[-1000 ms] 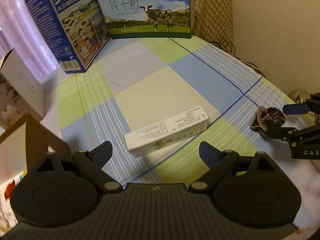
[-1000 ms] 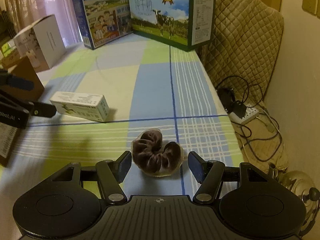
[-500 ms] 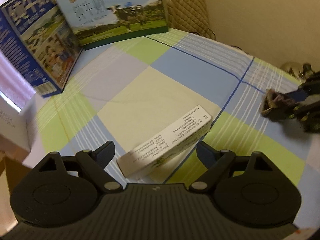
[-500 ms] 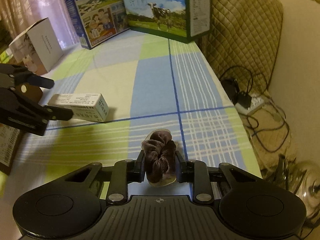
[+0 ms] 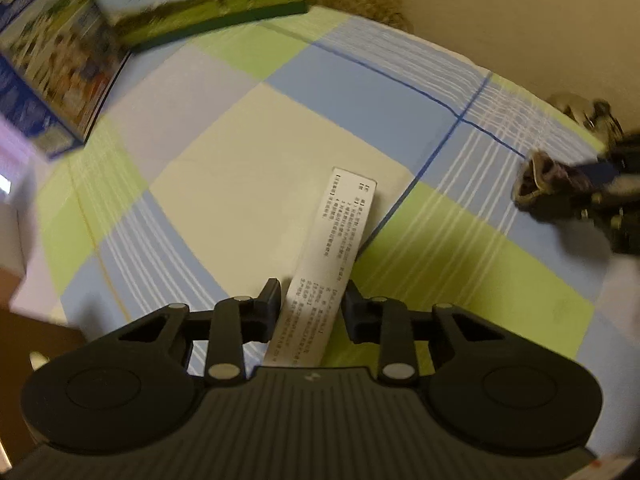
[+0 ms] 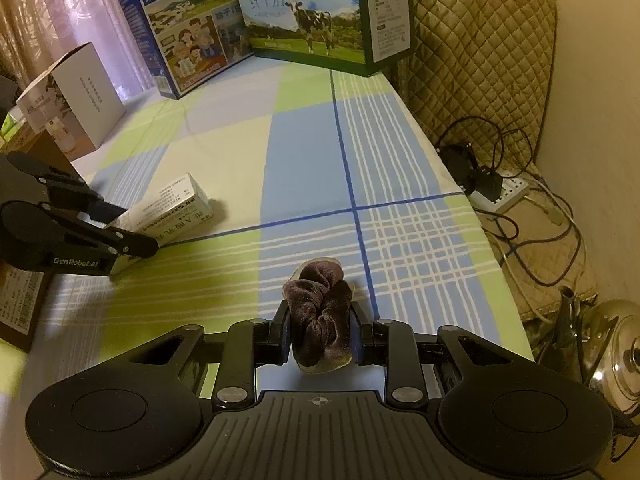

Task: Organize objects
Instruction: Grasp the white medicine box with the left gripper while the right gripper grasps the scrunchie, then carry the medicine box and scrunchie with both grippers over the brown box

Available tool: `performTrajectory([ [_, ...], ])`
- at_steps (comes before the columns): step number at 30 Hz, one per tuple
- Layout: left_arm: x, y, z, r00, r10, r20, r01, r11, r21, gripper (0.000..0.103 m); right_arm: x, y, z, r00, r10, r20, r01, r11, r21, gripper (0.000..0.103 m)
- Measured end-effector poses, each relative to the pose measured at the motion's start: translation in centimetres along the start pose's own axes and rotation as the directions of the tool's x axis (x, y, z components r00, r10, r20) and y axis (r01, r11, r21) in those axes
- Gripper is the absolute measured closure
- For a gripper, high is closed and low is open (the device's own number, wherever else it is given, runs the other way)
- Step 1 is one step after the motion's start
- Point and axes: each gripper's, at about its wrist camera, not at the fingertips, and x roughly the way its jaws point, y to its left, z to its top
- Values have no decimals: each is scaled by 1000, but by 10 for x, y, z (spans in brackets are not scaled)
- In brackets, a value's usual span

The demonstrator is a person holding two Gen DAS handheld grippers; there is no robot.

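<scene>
The left gripper [image 5: 310,300] was clenched on the near end of a long white cardboard carton printed with small black text [image 5: 332,256], its two black fingers pressed against the carton's long sides. The carton pointed away from the camera over the checked tablecloth of green, blue and cream squares [image 5: 248,184]; whether its far end touched the cloth or hung just above it could not be told. In the right wrist view the same carton [image 6: 168,212] showed slanting across the cloth at the left, with the left gripper [image 6: 132,232] closed around it.

The right gripper [image 6: 320,332] was grasping a dark brown velvet scrunchie [image 6: 320,320], squeezed upright between its fingers, over a blue square of the tablecloth [image 6: 304,152] near the table's right edge. From the left wrist view the scrunchie [image 5: 536,184] appeared blurred at the far right, held by the right gripper [image 5: 576,196].

At the back of the table stood a blue milk box with a cartoon family [image 6: 180,28] and, just beside it, a green-edged milk box showing a cow on grass [image 6: 304,12]. A white open-topped box [image 6: 76,100] stood at the left edge. Beyond the table's right side were a quilted olive cover [image 6: 480,40], a white power strip with tangled black cables [image 6: 504,192] and a steel kettle [image 6: 616,352].
</scene>
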Motion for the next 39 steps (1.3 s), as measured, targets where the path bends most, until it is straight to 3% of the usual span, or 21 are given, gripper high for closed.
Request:
performTrajectory([
  [6, -9, -5, -14, 999, -12, -48, 3, 983, -185, 81, -3, 4, -6, 1000, 24, -2, -24, 999, -21, 78],
  [12, -28, -20, -48, 996, -47, -82, 17, 942, -336, 82, -11, 20, -20, 994, 99, -38, -102, 993, -63, 78],
  [20, -64, -34, -111, 991, -33, -126, -23, 910, -413, 81, -23, 66, -51, 959, 253, -127, -273, 944, -184, 78],
  [25, -85, -37, -150, 987, -31, -158, -48, 879, -474, 82, -30, 90, -69, 937, 304, -174, -341, 905, -253, 78],
  [33, -94, -39, -181, 988, -47, -149, -43, 837, -545, 81, -33, 107, -85, 940, 280, -197, -331, 890, -313, 78],
  [39, -92, -41, -181, 994, -9, -111, -53, 840, -540, 81, -33, 113, -89, 953, 246, -174, -292, 898, -330, 76],
])
